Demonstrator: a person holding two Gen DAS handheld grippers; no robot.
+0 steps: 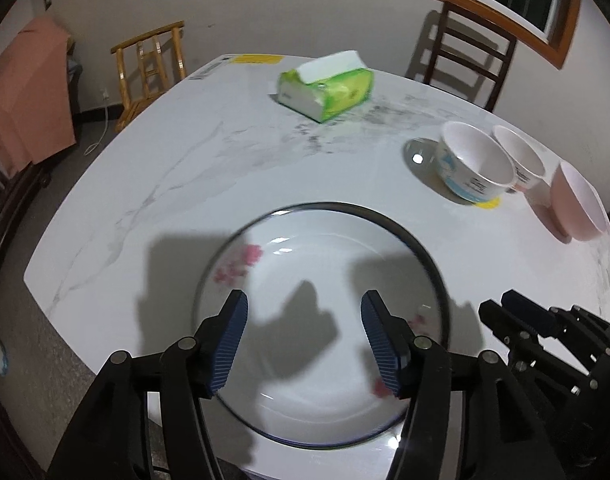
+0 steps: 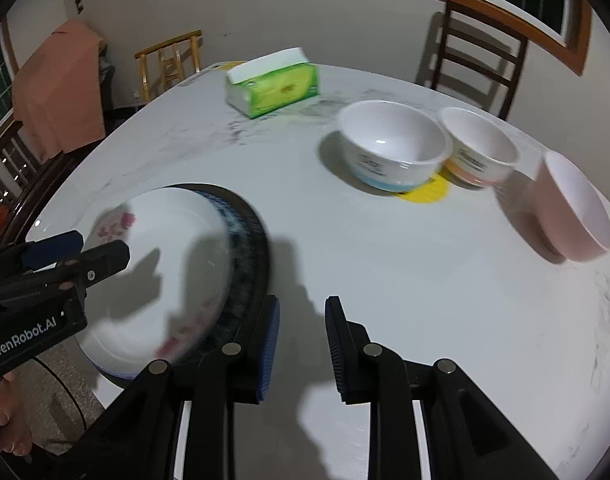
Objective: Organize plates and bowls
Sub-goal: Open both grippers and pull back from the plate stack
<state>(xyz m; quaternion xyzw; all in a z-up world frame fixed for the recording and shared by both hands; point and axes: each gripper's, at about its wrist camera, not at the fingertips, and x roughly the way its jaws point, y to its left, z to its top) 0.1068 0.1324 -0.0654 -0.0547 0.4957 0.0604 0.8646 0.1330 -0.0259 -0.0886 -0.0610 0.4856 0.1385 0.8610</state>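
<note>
Plate (image 1: 325, 312): white, dark rim, pink flower marks; lies flat on the tabletop (image 1: 185, 184) at its near edge. In the right wrist view part of the plate's near side reaches out past the tabletop edge. Slightly blurred in both views.

Left gripper (image 1: 305, 340): jaws spread wide, holding nothing. Both blue pads (image 1: 231, 344) sit over the plate's inner surface, one on each side of its middle. Whether they touch the plate cannot be told.

Right gripper (image 2: 303, 350): jaws parted to a moderate gap, holding nothing. It is over bare tabletop just to the right of the plate; the left pad stands close beside the plate's dark rim.

Bowls: three in a row at the far right. White bowl with blue band (image 2: 393, 144), white bowl with orange band (image 2: 479, 144) just beside it, pink bowl (image 2: 573, 208) nearest the right edge and tilted on its side. A yellow round mark (image 2: 427, 190) shows under the first two.

Open room: broad bare tabletop between plate and bowls.

Tissue pack (image 1: 325, 86): green, at the far side, well apart from the plate.

Surroundings: dark chair (image 1: 465, 60) behind the tabletop; light wooden chair (image 1: 151, 68) at far left.
</note>
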